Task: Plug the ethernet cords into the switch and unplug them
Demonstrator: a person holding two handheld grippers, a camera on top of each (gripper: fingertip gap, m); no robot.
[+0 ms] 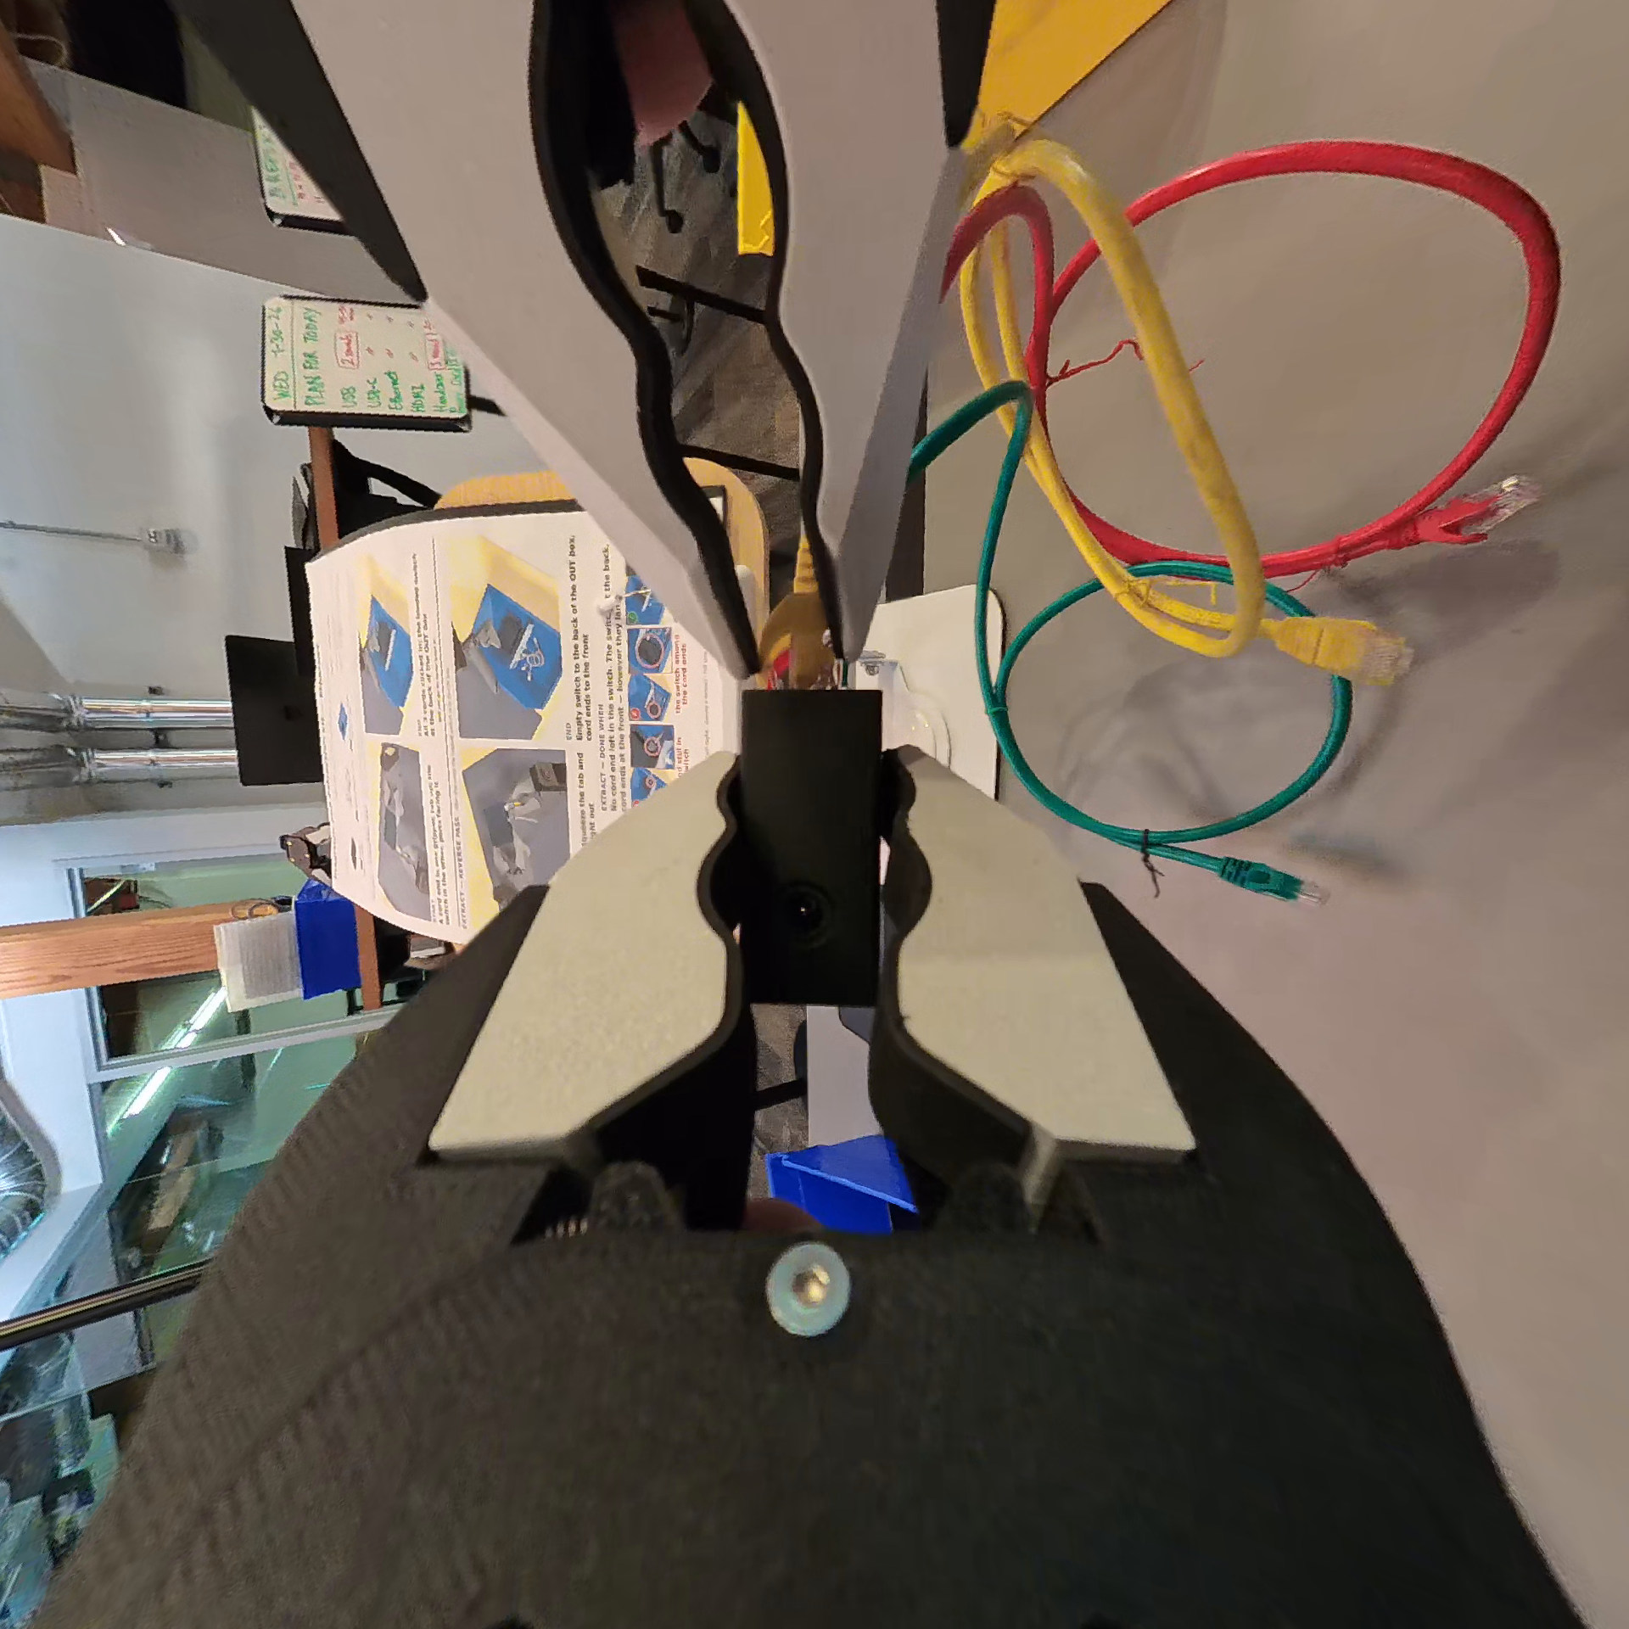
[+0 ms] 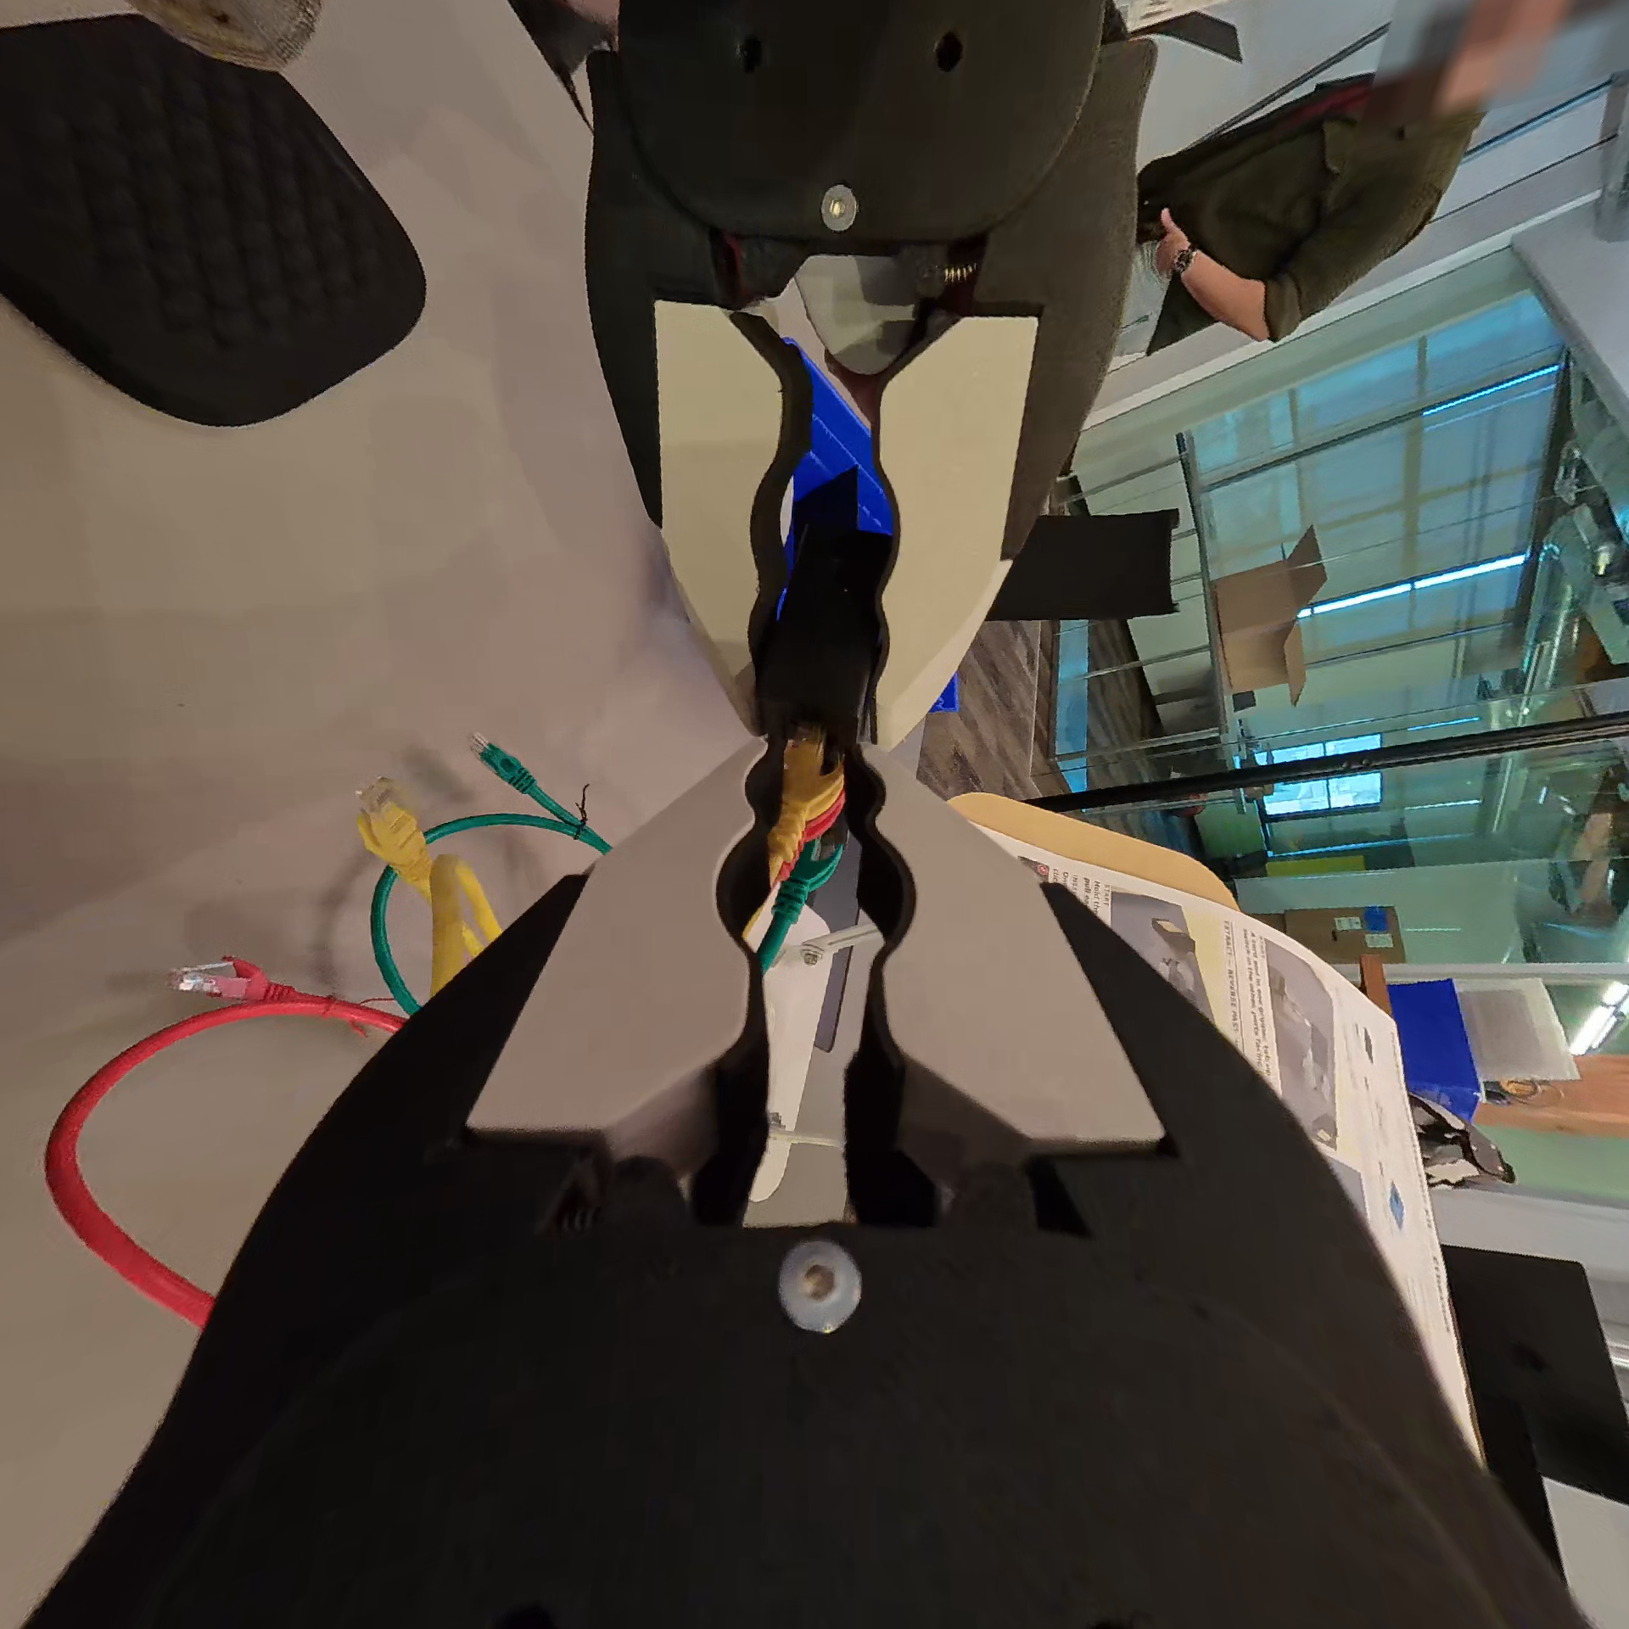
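Observation:
My left gripper point(image 1: 809, 767) is shut on the black switch point(image 1: 809, 837) and holds it above the grey table point(image 1: 1322, 1146). My right gripper point(image 1: 798, 657) faces it, its fingertips closed on the yellow cord's plug point(image 2: 804, 767) at the switch's port side. In the right wrist view the switch point(image 2: 824, 608) sits between the left gripper's fingers point(image 2: 705, 529), with red and green plugs beside the yellow one. The yellow cord point(image 1: 1172, 423), red cord point(image 1: 1498, 264) and green cord point(image 1: 1322, 749) loop over the table, their free ends lying loose.
A printed instruction sheet point(image 1: 458, 705) stands behind the switch. A white plate point(image 1: 943, 635) lies under the cords' plugged ends. A blue bin point(image 1: 837, 1190) is beneath my left gripper. A black textured pad point(image 2: 176, 220) lies on the table. A person point(image 2: 1278, 203) stands beyond the table. The grippers are tip to tip, or close to it.

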